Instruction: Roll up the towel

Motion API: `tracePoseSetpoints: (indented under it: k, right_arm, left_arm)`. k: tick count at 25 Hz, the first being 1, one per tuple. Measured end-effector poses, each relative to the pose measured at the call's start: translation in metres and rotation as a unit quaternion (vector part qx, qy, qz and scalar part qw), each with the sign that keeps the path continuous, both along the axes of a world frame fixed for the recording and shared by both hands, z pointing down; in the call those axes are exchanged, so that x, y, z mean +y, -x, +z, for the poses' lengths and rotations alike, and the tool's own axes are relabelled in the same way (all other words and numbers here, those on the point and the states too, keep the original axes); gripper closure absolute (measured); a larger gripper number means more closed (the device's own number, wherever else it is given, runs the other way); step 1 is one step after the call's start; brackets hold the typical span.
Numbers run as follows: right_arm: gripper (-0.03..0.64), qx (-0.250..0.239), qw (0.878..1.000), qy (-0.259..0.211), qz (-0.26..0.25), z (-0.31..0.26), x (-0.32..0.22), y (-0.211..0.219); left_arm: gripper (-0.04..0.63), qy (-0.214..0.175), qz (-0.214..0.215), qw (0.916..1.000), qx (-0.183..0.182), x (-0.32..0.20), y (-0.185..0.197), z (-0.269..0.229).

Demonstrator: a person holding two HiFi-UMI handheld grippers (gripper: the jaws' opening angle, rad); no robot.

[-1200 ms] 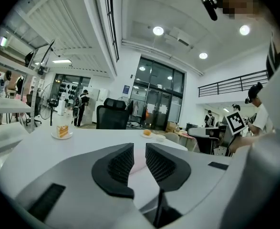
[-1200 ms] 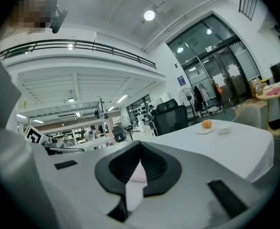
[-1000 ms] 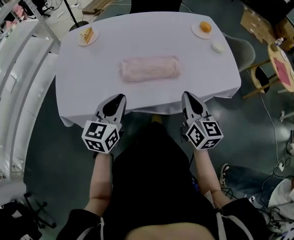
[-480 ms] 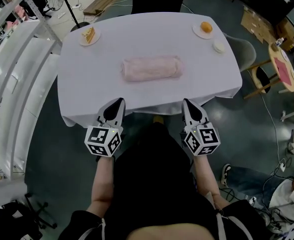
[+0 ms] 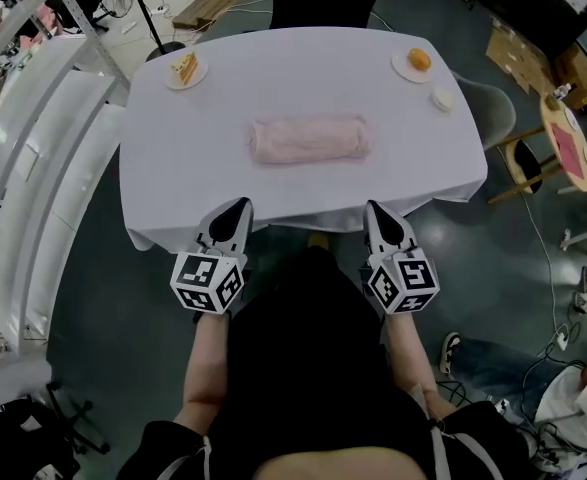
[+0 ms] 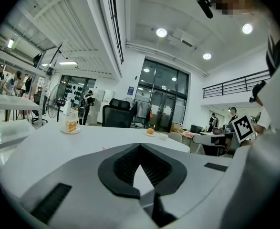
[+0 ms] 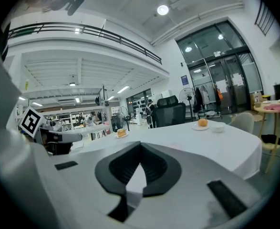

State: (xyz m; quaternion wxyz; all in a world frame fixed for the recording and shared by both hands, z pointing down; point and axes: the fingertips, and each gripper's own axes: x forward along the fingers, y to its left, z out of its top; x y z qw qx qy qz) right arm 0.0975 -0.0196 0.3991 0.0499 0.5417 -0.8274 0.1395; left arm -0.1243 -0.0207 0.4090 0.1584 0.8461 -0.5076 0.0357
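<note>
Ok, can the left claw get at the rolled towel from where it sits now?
Probably yes: the left claw, shut and empty, hangs at the near edge of the tablecloth, and nothing stands between it and the rolled towel.

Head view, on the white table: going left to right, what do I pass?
cake → towel → orange → bowl
</note>
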Motion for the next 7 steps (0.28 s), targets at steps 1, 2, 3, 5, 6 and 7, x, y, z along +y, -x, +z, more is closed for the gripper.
tracePoseSetpoints:
  k: [1, 2, 3, 5, 6, 7]
  right_arm:
    - [0.615, 0.0, 1.0, 0.0, 0.0, 0.0003, 0.0, 0.0008]
    - [0.615, 0.0, 1.0, 0.0, -0.001, 0.0004, 0.0001, 0.0016]
    - [0.615, 0.0, 1.0, 0.0, -0.001, 0.0002, 0.0, 0.0024]
    - [0.615, 0.0, 1.0, 0.0, -0.002, 0.0002, -0.0006, 0.0044]
    - [0.615, 0.001, 1.0, 0.001, -0.002, 0.0004, -0.001, 0.0056]
    - [0.615, 0.002, 1.0, 0.001, -0.003, 0.0008, -0.0015, 0.0068]
  left_arm:
    - [0.589, 0.001, -0.001, 1.0, 0.0, 0.0005, 0.0011, 0.0008]
    - [0.589, 0.002, -0.002, 1.0, 0.0, 0.0008, 0.0025, 0.0016]
    - [0.589, 0.002, -0.003, 1.0, 0.001, 0.0009, 0.0039, 0.0022]
    - [0.589, 0.003, -0.005, 1.0, 0.002, 0.0003, 0.0068, 0.0031]
    - [0.589, 0.004, -0.006, 1.0, 0.003, -0.0002, 0.0083, 0.0035]
    - [0.589, 0.004, -0.007, 1.0, 0.003, -0.0007, 0.0098, 0.0039]
